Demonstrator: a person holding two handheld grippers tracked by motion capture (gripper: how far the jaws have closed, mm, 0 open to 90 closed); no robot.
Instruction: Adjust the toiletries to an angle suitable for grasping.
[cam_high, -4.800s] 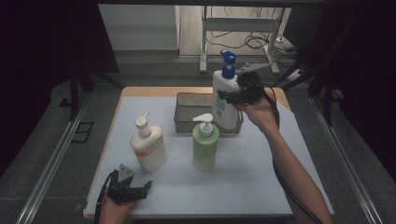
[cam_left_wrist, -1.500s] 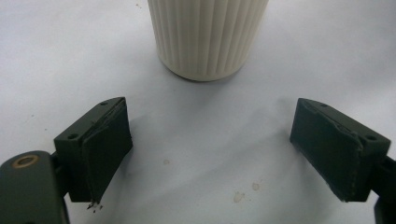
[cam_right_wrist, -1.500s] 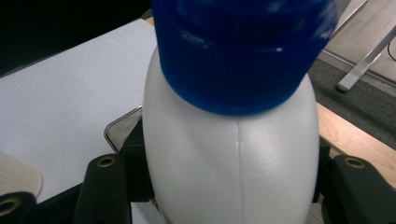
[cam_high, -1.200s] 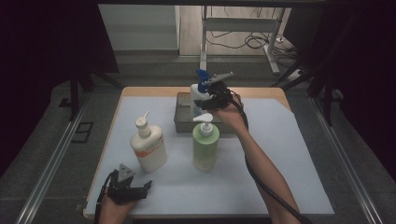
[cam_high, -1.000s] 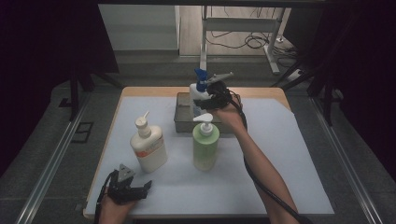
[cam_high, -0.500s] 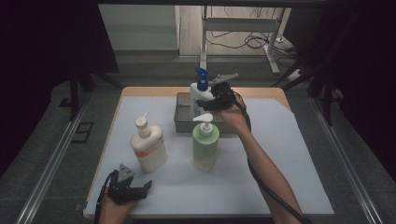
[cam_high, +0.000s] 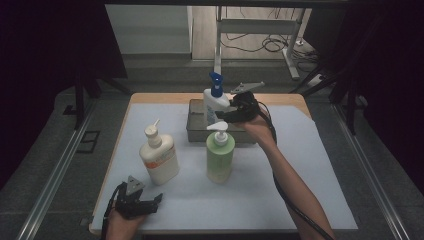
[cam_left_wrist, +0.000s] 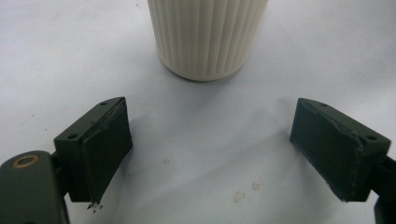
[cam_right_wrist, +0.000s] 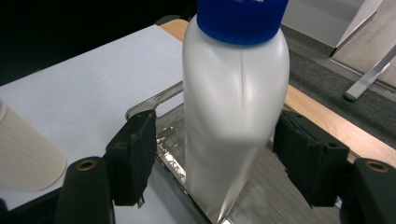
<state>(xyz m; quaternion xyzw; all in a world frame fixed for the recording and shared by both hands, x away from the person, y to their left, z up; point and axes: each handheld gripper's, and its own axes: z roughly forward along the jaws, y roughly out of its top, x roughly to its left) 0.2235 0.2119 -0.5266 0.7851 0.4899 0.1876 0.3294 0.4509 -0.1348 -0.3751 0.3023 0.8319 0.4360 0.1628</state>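
The desk (cam_high: 320, 200), covered in white, carries a grey metal tray (cam_high: 196, 131) at its far middle. A white bottle with a blue pump top (cam_high: 215, 102) stands upright inside the tray, long axis vertical, body translucent white with a seam down its side. The right gripper (cam_high: 227, 114) sits around it, jaws spread wide, a gap at each side. Nearer stand a green pump bottle (cam_high: 220, 155) and a cream ribbed pump bottle (cam_high: 159, 159), both upright. The left gripper (cam_high: 150, 202) rests at the near edge, jaws wide and empty.
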